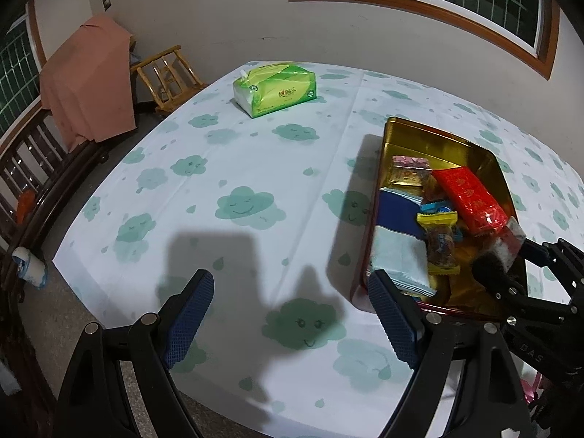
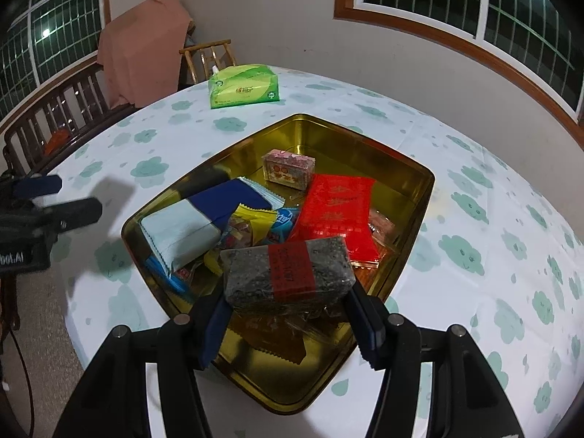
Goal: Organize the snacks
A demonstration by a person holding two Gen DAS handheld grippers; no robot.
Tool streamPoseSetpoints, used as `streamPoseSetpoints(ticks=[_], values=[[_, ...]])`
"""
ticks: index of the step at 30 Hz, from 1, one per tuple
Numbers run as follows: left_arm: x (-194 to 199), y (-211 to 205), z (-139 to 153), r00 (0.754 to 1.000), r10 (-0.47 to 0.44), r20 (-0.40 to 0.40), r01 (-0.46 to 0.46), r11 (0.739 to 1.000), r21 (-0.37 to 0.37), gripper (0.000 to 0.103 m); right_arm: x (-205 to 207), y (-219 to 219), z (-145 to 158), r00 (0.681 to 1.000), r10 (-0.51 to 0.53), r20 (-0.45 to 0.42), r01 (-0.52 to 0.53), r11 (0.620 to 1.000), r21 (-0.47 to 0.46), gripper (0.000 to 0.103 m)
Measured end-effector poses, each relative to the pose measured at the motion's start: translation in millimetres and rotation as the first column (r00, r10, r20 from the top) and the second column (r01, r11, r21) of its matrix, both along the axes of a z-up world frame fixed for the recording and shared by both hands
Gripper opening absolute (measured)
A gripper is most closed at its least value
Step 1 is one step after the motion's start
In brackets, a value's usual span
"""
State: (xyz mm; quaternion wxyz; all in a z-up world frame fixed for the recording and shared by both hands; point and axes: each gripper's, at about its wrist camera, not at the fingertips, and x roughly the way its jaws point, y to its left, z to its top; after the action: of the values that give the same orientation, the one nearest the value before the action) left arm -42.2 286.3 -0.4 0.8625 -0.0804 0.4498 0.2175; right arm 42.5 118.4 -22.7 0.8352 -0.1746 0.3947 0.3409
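A gold tin [image 2: 412,215] on the table holds several snacks: a red packet [image 2: 337,211], a blue-and-pale packet [image 2: 189,226], a yellow candy [image 2: 252,219] and a small pink box [image 2: 288,168]. My right gripper [image 2: 288,325] is shut on a grey sesame bar with a red band [image 2: 288,273], held over the tin's near end. In the left wrist view the tin [image 1: 405,135] lies at right, with the bar [image 1: 505,242] over it. My left gripper [image 1: 292,314] is open and empty over the tablecloth, left of the tin.
A green tissue pack [image 1: 275,89] lies at the far side of the cloud-print table [image 1: 237,168]. A wooden chair [image 1: 166,76], a pink cloth over furniture [image 1: 87,80] and a dark bench [image 1: 33,168] stand to the left. Windows line the walls.
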Motion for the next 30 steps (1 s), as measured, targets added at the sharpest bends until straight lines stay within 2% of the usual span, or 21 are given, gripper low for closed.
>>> streamPoseSetpoints(ticks=[7, 12, 19, 30], values=[[0, -10, 2, 1.0, -0.011, 0.003, 0.011, 1.0, -0.008, 0.084, -4, 1, 2, 1.0, -0.02, 0.02, 0.02, 1.0, -0.001, 0.066], [-1, -15, 2, 1.0, -0.017, 0.0, 0.017, 1.0, -0.013, 0.084, -8, -3, 9, 0.998, -0.046, 0.041, 0.046, 0.999, 0.015, 0.079], [-1, -24, 5, 1.0, -0.021, 0.001, 0.021, 1.0, -0.011, 0.084, -15, -20, 24, 0.993, -0.107, 0.044, 0.105, 0.994, 0.038, 0.08], [2, -43, 10, 0.999, -0.047, -0.007, 0.047, 0.999, 0.003, 0.084, -23, -39, 21, 0.989, -0.145, 0.015, 0.145, 0.989, 0.028, 0.08]])
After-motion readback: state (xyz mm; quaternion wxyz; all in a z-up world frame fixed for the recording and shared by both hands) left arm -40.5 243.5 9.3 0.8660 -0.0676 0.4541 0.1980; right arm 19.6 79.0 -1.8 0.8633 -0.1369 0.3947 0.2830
